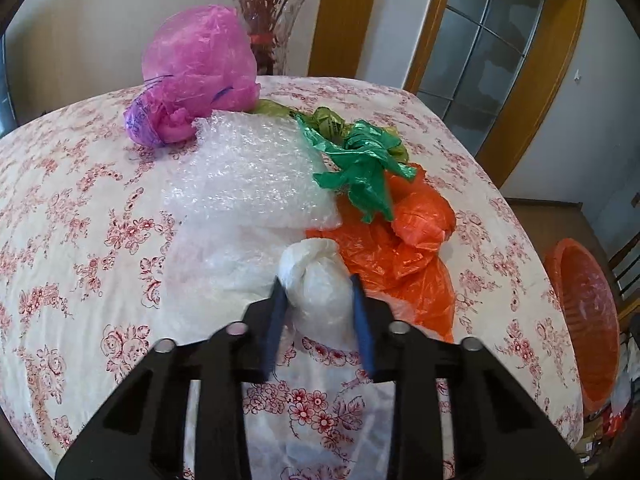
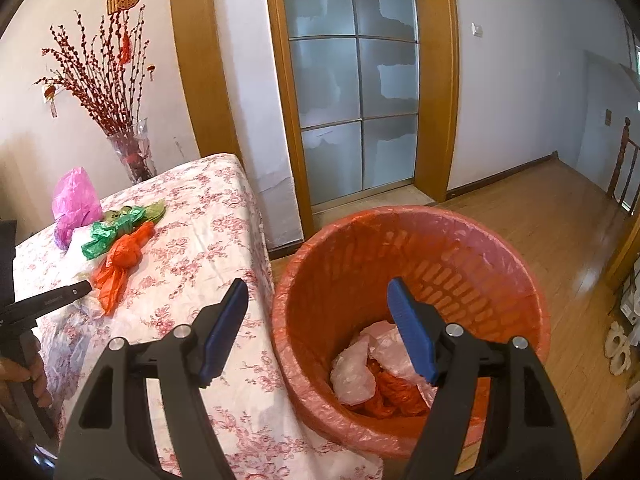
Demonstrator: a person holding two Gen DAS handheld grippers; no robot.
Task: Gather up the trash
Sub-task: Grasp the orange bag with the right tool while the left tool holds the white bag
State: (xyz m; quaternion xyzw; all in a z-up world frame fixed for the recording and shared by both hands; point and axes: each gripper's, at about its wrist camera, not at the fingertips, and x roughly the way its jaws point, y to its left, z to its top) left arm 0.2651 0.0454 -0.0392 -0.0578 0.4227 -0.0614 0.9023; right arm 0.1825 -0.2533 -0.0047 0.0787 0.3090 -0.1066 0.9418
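A: Where am I? My left gripper (image 1: 322, 300) is clenched on the knotted white bag (image 1: 316, 280), its pads pressing both sides, at the near edge of the surface (image 1: 80, 200).

B: And your right gripper (image 2: 320, 328)?

A: Released, empty, hovering over the orange bin (image 2: 400, 240) beside the surface. A few crumpled bags already lie inside.

B: What's left?

A: At least 5 things, I judge: bubble wrap (image 1: 248, 172), the pink bag (image 1: 200, 68), the green bag (image 1: 360, 160), the orange bag (image 1: 400, 248), plus this white one.
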